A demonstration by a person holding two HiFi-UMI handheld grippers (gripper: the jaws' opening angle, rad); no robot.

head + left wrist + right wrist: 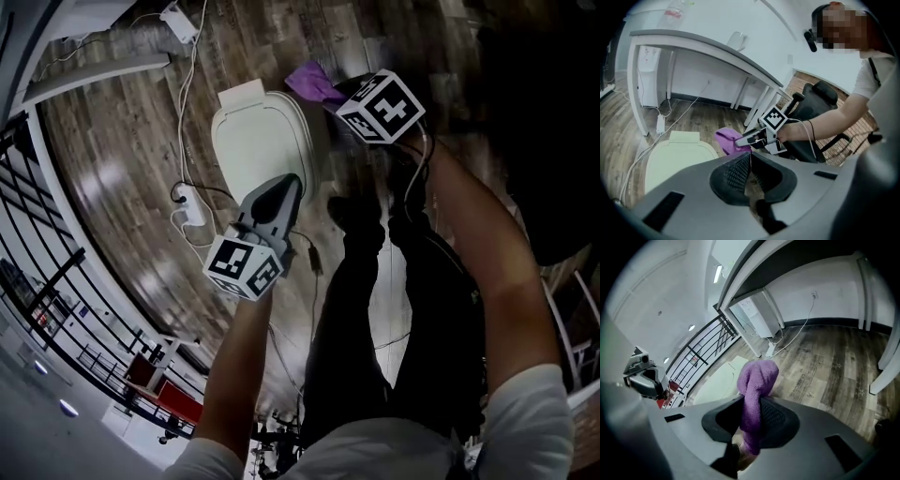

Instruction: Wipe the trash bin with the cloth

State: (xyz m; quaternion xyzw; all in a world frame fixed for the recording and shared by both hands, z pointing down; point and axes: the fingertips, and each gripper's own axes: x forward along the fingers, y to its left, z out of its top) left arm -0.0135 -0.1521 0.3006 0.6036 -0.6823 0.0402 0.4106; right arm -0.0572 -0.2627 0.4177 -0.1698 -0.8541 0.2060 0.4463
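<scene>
Trash bin (258, 141) stands on the wooden floor (122, 141) just ahead of the person's legs. Its cream lid is down, with the hinge tab at the far end. With the lid shut, nothing inside can be seen, so I cannot tell whether it holds anything.

The purple cloth (757, 378) is pinched in the right gripper (754, 404), at the bin's far right corner. The claw is partly closed on the fabric. A rounded bunch sticks out past the tips and a tail hangs back between the pads. That looks like the reason for the grip: the soft bunch would meet the bin first, not the hard plastic. From above, the cloth sits just beside the lid's edge. I cannot tell whether it touches the bin yet.

The left gripper (750, 157) has its claw fully closed on nothing. It points down over the near end of the lid. It is probably there to steady the light bin while the other hand rubs, though no view confirms contact.

A power strip (192, 211) and its cables lie on the floor left of the bin, close to its base. They could snag if the bin slides that way.

Wiping seems not yet begun.
</scene>
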